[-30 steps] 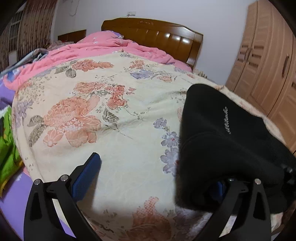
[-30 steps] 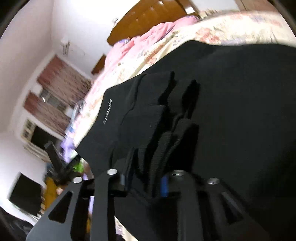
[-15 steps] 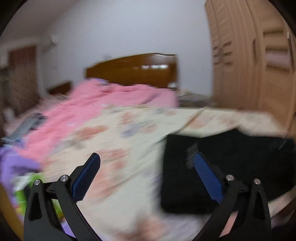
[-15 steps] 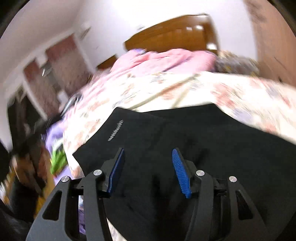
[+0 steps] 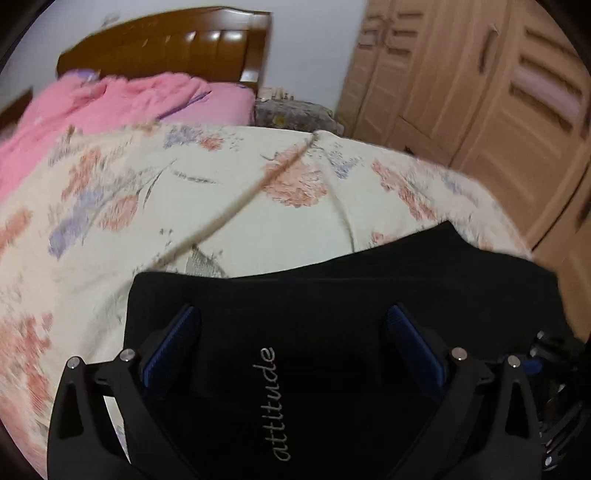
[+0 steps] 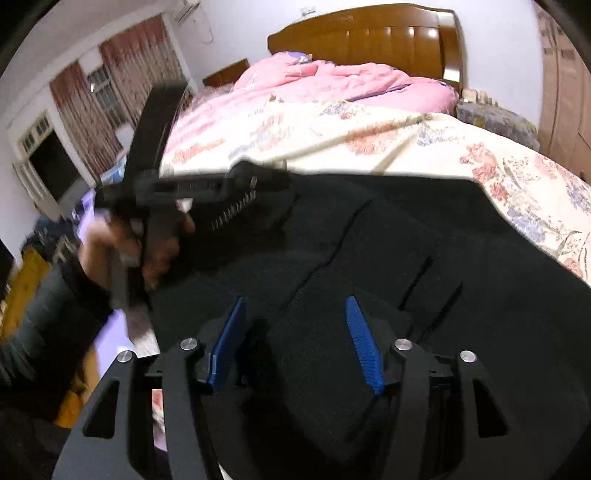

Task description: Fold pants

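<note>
pants: black, already folded into a compact block, lying on the floral quilt near my edge of the bed. "attitude" print faces up.
left claw: spread wide, hanging over the pants, blue pads clear of the cloth, nothing pinched.
right claw: jaws opening right now, nothing between them, just fabric underneath.
left hand: visible from the right cam, holding its rig beside the pants' edge.
step: I reckon the fold's just been let go, so we're between folds or nearly done.
next: probably one more fold or a pat flat. I'd want both claws pinching one edge cleanly, all layers together.
bed stuff: pink blanket by the headboard, well apart.
</note>
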`<control>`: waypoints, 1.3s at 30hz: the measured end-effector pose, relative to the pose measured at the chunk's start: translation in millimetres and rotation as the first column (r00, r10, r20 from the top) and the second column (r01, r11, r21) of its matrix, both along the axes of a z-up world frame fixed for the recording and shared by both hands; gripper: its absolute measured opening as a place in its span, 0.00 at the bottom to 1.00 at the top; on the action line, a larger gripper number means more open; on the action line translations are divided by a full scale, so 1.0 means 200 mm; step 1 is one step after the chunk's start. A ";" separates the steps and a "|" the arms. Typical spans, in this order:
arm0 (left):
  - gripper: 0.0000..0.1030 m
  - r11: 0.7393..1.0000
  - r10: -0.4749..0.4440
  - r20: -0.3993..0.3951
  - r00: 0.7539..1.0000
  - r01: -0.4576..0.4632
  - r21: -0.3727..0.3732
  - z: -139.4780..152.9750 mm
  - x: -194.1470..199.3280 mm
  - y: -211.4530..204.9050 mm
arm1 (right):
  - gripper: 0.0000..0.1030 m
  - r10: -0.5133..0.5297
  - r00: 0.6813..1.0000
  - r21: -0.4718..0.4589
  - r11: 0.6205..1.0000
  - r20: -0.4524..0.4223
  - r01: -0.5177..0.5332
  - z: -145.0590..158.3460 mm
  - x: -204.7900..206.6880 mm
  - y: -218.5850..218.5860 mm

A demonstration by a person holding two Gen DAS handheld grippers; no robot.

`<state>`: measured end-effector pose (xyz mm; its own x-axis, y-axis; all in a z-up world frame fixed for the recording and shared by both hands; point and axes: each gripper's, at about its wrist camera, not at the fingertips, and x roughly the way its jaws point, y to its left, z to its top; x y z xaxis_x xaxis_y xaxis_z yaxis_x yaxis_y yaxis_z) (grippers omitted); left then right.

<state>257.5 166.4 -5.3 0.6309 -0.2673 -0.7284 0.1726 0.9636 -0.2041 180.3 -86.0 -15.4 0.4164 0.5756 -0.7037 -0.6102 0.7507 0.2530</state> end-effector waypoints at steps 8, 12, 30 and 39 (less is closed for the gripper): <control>0.98 0.998 0.022 0.012 1.000 -0.022 0.054 -0.01 0.00 -0.05 | 0.79 -0.086 0.996 -0.074 0.994 -0.037 0.083 -0.15 0.31 0.00; 0.98 0.988 0.026 0.003 1.000 -0.026 0.151 -0.03 0.01 -0.11 | 0.81 -0.169 0.985 -0.074 0.983 -0.031 0.166 -0.08 0.36 -0.07; 0.98 0.984 0.027 0.004 1.000 -0.027 0.175 -0.03 0.01 -0.11 | 0.88 -0.357 0.933 -0.057 0.933 -0.046 0.354 -0.04 0.39 -0.28; 0.98 0.977 0.036 0.003 0.999 -0.036 0.209 -0.04 0.02 -0.13 | 0.89 -0.296 0.955 -0.193 0.937 -0.006 0.290 -0.12 -0.12 -0.34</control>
<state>260.6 139.9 -12.7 0.6370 -0.0865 -0.7660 0.1369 0.9906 0.0019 156.3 -154.6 -38.9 0.5202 0.2876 -0.8042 -0.3494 0.9308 0.1069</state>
